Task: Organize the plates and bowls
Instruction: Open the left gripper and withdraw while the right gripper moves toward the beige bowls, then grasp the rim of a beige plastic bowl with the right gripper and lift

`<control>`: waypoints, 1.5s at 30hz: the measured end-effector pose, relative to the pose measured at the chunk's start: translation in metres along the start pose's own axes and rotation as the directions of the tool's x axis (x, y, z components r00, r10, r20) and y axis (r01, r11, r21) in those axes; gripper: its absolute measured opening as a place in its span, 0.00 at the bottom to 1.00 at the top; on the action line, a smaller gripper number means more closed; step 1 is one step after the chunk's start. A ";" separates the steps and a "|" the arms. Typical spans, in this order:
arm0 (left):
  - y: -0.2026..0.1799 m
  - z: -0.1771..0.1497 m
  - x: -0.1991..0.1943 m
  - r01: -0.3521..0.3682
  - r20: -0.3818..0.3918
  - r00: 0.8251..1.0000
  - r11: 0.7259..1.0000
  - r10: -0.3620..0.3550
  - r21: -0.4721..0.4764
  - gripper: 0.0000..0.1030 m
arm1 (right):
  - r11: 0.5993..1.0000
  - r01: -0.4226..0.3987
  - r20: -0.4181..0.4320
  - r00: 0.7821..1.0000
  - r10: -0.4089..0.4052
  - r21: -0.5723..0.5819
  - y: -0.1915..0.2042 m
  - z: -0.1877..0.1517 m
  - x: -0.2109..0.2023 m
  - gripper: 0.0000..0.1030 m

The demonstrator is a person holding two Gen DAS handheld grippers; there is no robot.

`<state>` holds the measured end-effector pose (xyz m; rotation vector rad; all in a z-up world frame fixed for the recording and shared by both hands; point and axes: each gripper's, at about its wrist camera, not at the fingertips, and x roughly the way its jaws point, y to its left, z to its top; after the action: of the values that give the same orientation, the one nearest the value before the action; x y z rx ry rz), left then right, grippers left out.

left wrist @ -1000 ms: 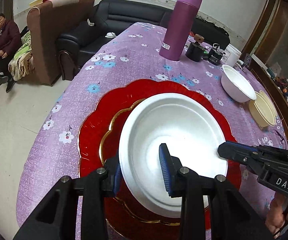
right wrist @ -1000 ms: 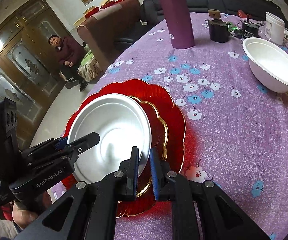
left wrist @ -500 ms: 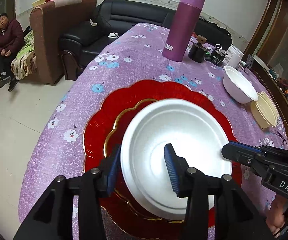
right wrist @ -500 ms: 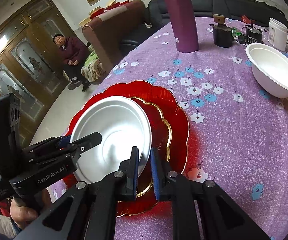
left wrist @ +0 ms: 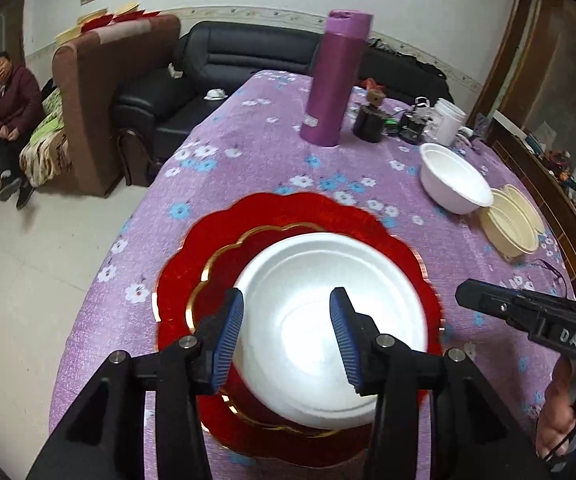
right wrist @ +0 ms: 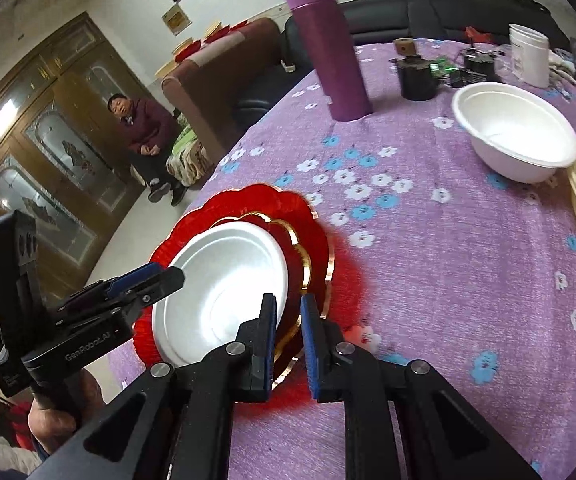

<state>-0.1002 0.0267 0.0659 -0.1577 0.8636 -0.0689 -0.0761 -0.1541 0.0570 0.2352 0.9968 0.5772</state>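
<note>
Low in the frame, the white foam plate looks light and crushable, best pinched at its rim; left gripper fingers parted and empty; right gripper fingers nearly closed, holding nothing.

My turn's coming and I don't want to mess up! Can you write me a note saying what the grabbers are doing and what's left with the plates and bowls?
Left gripper: open above the white plate, gripping nothing.
Right gripper: nearly closed, empty, beside the plate stack.
Done: the white plate sits on the gold-rimmed red plate, which sits on the big red plate.
Left: the white bowl and the cream bowls lie side by side further along the table; they probably need stacking next.
</note>
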 end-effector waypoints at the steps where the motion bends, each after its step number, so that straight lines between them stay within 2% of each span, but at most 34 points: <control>1: -0.004 0.000 -0.002 0.005 0.003 1.000 1.000 -0.005 0.009 0.43 | 1.000 -0.002 0.004 1.000 0.002 0.009 -0.003 -0.001 -0.003 0.15; 6: -0.035 0.001 -0.006 0.040 0.004 0.999 0.996 -0.041 0.079 0.43 | 0.997 -0.002 0.040 0.999 -0.001 0.075 -0.030 -0.002 -0.023 0.15; 9: -0.056 0.000 -0.005 0.061 -0.005 0.998 0.990 -0.061 0.126 0.47 | 0.994 0.001 0.060 0.998 -0.008 0.111 -0.047 -0.002 -0.036 0.15; 15: -0.099 -0.007 0.006 0.114 -0.051 0.993 0.971 -0.106 0.210 0.49 | 0.968 0.032 0.127 0.990 -0.065 0.251 -0.105 -0.007 -0.076 0.15; 18: -0.119 -0.010 0.010 0.137 -0.070 0.990 0.959 -0.123 0.250 0.49 | 0.938 0.061 0.172 0.977 -0.126 0.340 -0.141 -0.009 -0.102 0.14; 22: -0.146 -0.017 0.018 0.164 -0.102 0.985 0.939 -0.139 0.302 0.49 | 0.866 0.102 0.208 0.951 -0.230 0.489 -0.195 -0.016 -0.136 0.14; 25: -0.160 -0.023 0.022 0.180 -0.122 0.982 0.927 -0.147 0.329 0.49 | 0.811 0.139 0.198 0.933 -0.299 0.568 -0.228 -0.017 -0.151 0.15; 28: -0.168 -0.026 0.026 0.188 -0.137 0.979 0.920 -0.149 0.343 0.49 | 0.780 0.136 0.187 0.933 -0.308 0.611 -0.251 -0.012 -0.153 0.17; 32: -0.170 -0.027 0.028 0.188 -0.143 0.979 0.918 -0.146 0.349 0.49 | 0.762 0.103 0.185 0.941 -0.283 0.640 -0.268 -0.003 -0.144 0.19; 40: -0.167 -0.025 0.032 0.189 -0.152 0.978 0.922 -0.144 0.337 0.49 | 0.750 0.117 0.162 0.944 -0.288 0.651 -0.281 0.012 -0.123 0.21; 45: -0.166 -0.025 0.031 0.190 -0.152 0.978 0.923 -0.146 0.335 0.49 | 0.756 0.109 0.171 0.944 -0.282 0.645 -0.278 0.007 -0.125 0.12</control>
<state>-0.0984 -0.1432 0.0536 0.1069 0.9470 -0.3950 -0.0245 -0.4528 0.0284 0.7777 0.9153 -0.0122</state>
